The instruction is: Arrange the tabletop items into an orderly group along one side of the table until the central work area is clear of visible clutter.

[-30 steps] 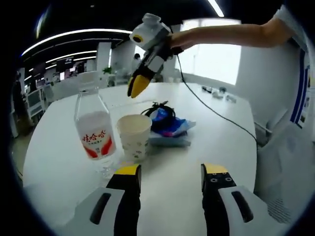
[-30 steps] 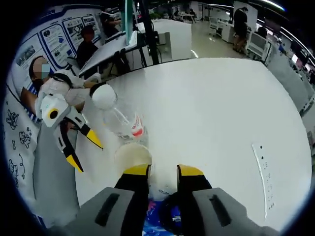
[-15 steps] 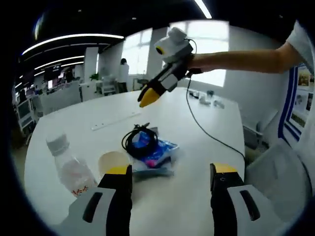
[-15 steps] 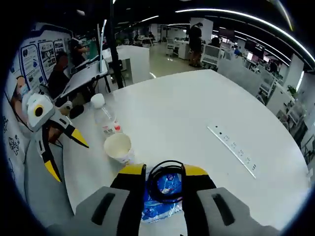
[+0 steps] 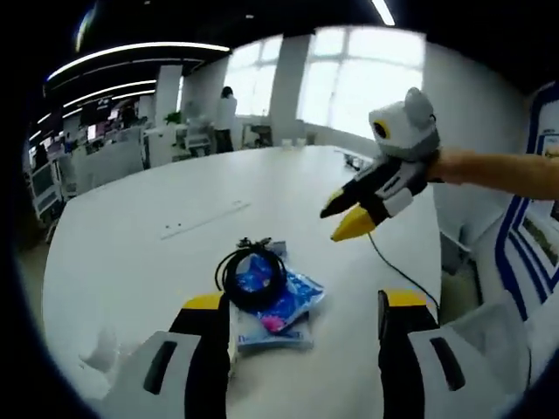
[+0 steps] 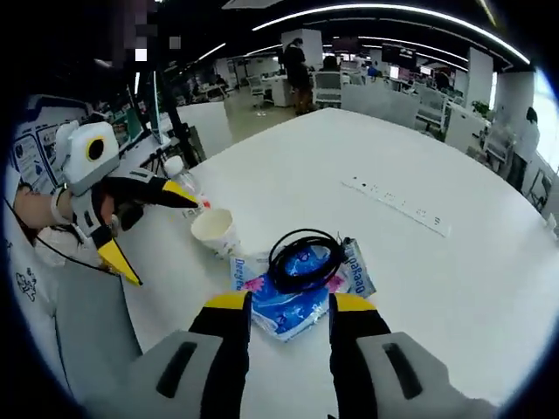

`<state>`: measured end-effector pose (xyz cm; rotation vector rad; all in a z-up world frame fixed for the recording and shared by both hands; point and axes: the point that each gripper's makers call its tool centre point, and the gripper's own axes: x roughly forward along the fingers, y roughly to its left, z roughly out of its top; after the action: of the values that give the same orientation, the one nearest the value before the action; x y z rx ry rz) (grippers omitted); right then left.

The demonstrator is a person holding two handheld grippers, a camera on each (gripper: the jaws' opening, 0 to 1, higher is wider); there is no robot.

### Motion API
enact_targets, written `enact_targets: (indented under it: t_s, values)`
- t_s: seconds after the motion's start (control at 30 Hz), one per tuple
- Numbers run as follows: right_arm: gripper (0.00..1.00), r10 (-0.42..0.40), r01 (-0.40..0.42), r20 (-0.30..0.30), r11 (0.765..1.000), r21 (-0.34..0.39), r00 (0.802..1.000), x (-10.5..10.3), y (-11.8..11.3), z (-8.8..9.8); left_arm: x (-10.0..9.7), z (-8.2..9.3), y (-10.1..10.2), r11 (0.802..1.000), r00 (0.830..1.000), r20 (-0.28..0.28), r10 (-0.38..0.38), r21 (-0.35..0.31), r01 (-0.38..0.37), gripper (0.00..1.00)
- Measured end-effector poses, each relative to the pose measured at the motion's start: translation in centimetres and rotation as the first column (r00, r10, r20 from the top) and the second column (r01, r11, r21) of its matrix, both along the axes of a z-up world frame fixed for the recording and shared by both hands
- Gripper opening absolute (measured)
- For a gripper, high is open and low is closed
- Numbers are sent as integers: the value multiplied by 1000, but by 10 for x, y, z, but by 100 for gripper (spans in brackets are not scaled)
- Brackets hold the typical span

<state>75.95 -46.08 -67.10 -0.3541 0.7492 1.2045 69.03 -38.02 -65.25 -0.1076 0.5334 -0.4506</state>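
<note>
A black cable coil (image 5: 253, 272) lies on a blue snack packet (image 5: 284, 301) on the white table (image 5: 131, 244). My left gripper (image 5: 306, 305) is open just short of them, with nothing between its jaws. My right gripper (image 5: 342, 218) hangs over the table to the right, jaws apart. In the right gripper view, the right gripper (image 6: 290, 304) stands open above the near edge of the packet (image 6: 293, 305) and the coil (image 6: 304, 257). A paper cup (image 6: 216, 234) and a clear bottle (image 6: 177, 172) stand to the left. The left gripper (image 6: 157, 236) is wide open beside them.
A white power strip (image 5: 205, 220) lies on the table beyond the packet, also seen as the power strip (image 6: 397, 205) in the right gripper view. A thin black cord (image 5: 397, 266) trails off the table edge. Desks and people fill the office behind.
Both cameras have shifted. In the left gripper view the bottle and cup slid out at lower left, and the right gripper came down to the right. The right gripper's jaws stand wider.
</note>
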Motion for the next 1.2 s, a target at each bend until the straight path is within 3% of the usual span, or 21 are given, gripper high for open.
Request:
enact_targets:
  t_s: [0.13, 0.2, 0.3, 0.47, 0.6, 0.63, 0.7, 0.83, 0.9, 1.03, 1.07, 1.1, 1.2]
  values:
    - [31, -50, 51, -32, 998, 41, 998, 1, -6, 0, 20, -4, 5, 998, 999, -29, 38, 57, -36, 61]
    - [31, -95, 98, -65, 994, 43, 993, 5, -9, -3, 33, -8, 7, 997, 997, -53, 63, 51, -61, 58]
    - [30, -115, 119, -69, 991, 55, 991, 11, -10, -4, 44, -19, 6, 994, 989, -109, 103, 52, -98, 55]
    - [28, -114, 116, -65, 992, 38, 991, 17, -11, -11, 59, -33, 9, 983, 976, -148, 162, 105, -148, 49]
    - [27, -110, 113, -77, 993, 25, 991, 23, -9, -20, 71, -39, 6, 985, 973, -166, 160, 90, -147, 45]
    - [27, -109, 112, -80, 993, 31, 991, 26, -8, -23, 75, -47, 11, 982, 970, -182, 161, 126, -140, 44]
    - [27, -125, 128, -102, 992, 23, 987, 30, -5, -28, 80, -56, 17, 978, 953, -231, 196, 111, -174, 46]
    - [27, -128, 133, -122, 991, 32, 984, 37, 4, -34, 90, -63, 22, 979, 945, -267, 186, 132, -156, 48]
    - [27, -141, 146, -139, 989, 30, 980, 43, 9, -39, 97, -62, 22, 982, 938, -300, 173, 119, -144, 44]
    - [26, -161, 170, -188, 985, 31, 969, 48, 20, -49, 104, -72, 30, 981, 922, -353, 159, 165, -106, 38]
    - [26, -161, 169, -194, 985, 30, 968, 48, 22, -52, 101, -81, 35, 977, 891, -416, 185, 177, -120, 39]
    - [25, -161, 171, -199, 985, 31, 967, 48, 24, -54, 105, -82, 35, 979, 899, -403, 173, 174, -110, 39]
    - [22, -165, 175, -210, 984, 31, 964, 49, 28, -59, 111, -87, 35, 975, 901, -405, 155, 208, -74, 39]
